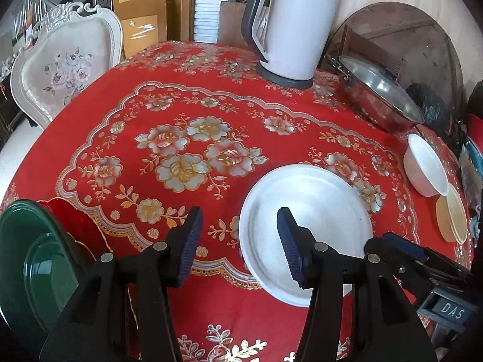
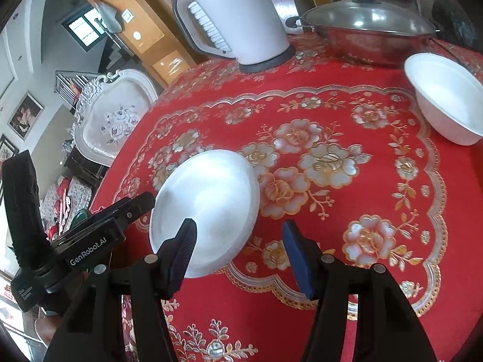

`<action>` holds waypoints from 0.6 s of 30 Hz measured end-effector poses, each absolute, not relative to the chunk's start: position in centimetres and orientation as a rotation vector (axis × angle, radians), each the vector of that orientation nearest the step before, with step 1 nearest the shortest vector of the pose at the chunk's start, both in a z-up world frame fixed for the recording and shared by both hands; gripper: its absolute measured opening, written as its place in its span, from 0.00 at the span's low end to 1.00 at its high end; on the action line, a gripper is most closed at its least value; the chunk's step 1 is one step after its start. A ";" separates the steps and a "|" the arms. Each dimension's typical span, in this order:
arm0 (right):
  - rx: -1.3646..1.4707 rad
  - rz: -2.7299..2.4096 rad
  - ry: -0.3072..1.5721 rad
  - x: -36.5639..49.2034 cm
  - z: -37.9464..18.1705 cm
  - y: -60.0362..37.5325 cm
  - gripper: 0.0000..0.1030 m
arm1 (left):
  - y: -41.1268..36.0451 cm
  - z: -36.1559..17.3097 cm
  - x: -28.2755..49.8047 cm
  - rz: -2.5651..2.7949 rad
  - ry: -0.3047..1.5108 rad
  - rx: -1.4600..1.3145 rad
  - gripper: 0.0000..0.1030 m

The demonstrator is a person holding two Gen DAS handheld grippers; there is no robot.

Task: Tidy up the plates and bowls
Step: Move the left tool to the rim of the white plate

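Soft daylight, sharp centre, fisheye-bent dark corners, glare on pot lid (image 2: 366, 18)

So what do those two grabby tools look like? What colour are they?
Both are black plastic. The left tool has two jointed fingers held by round silver pins, each tipped with a dark blue ribbed pad. The right tool is built the same. Seen from the other camera, the left tool's body reads "GenRobot.AI" in white letters, and the right's shows "DAS".

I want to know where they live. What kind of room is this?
Probably a home dining room: a round table with a red floral tablecloth, an ornate white chair beside it, and an electric kettle and lidded wok on top.
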State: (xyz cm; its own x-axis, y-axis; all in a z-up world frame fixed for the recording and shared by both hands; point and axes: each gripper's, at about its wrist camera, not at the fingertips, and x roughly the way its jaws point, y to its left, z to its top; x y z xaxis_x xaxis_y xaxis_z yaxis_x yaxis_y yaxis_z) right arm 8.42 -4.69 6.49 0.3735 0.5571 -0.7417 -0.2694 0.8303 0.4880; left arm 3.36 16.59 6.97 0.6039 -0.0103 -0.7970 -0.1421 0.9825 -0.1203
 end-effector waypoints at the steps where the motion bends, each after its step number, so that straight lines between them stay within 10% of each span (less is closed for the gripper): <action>1: 0.307 0.539 1.069 8.6 6.4 -4.5 0.57 | 16.5 6.9 3.5 0.076 0.923 -0.176 0.50; 18: 0.285 0.533 1.093 10.0 5.0 -3.6 0.57 | 16.2 4.2 5.7 0.065 1.008 -0.187 0.50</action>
